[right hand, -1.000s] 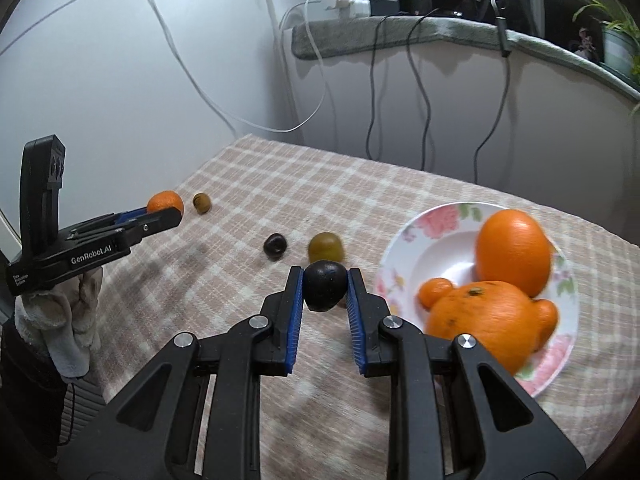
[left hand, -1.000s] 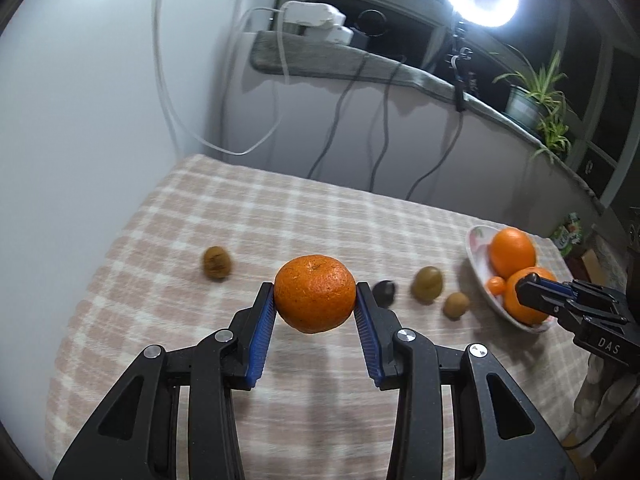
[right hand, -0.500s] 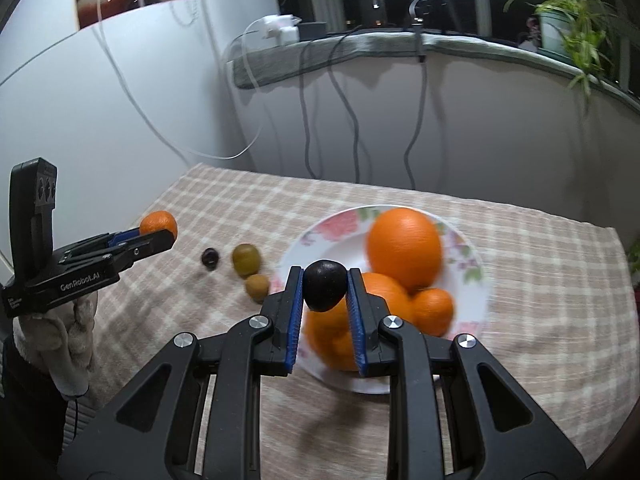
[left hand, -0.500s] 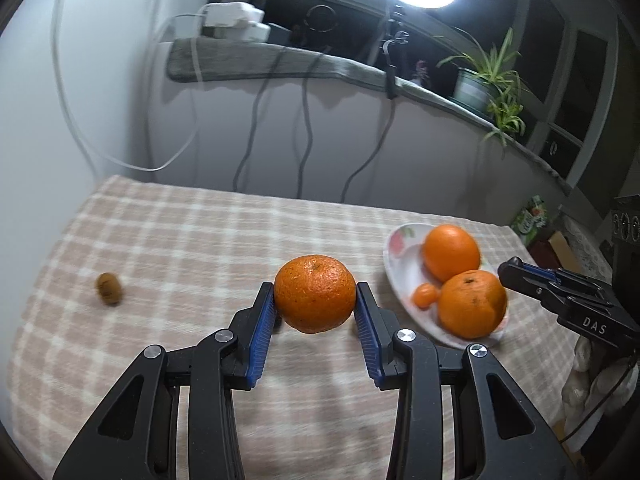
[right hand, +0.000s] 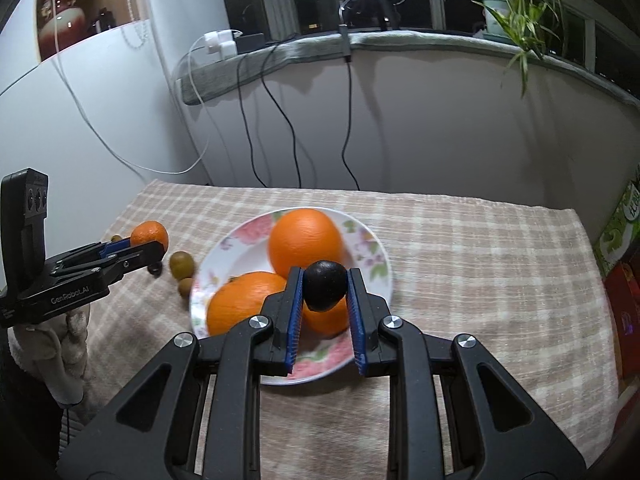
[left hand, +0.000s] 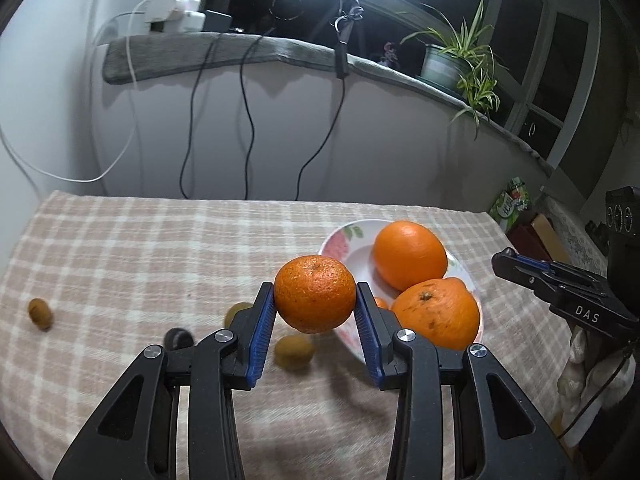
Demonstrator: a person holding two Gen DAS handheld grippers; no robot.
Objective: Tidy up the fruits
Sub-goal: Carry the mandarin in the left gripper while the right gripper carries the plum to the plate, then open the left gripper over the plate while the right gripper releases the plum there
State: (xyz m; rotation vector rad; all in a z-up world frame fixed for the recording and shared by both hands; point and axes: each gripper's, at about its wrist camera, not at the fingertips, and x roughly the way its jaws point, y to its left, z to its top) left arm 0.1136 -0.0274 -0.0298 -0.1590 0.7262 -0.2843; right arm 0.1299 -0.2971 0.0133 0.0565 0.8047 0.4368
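Left wrist view: the left tongs [left hand: 315, 308] are clamped on a round, dimpled orange mandarin [left hand: 315, 293], which is held between the blue ribbed pads [left hand: 262, 330] above the bench [left hand: 120, 248] covered in a beige checked cloth. Just behind and to the right of the mandarin, a white floral-patterned plate [left hand: 344, 240] is seen on the cloth, with a large smooth orange [left hand: 410, 254] and a second, knobbly orange [left hand: 438, 312] lying in it. Three small fruits are seen on the cloth below the tongs: a brownish-green kiwi [left hand: 294, 351], a greenish round fruit [left hand: 236, 314] partly hidden by the left finger, and a dark round fruit [left hand: 178, 338]. Another small brown fruit [left hand: 40, 313] lies well apart near the left edge of the bench.

Right wrist view: the right tongs [right hand: 324, 292] are closed on a small, dark, nearly black round fruit [right hand: 324, 285], which is held over the near half of the plate [right hand: 372, 256], in front of the oranges. The left tongs [right hand: 150, 240] with the mandarin [right hand: 149, 235] are seen at the left, beside the plate and over the loose small fruits.
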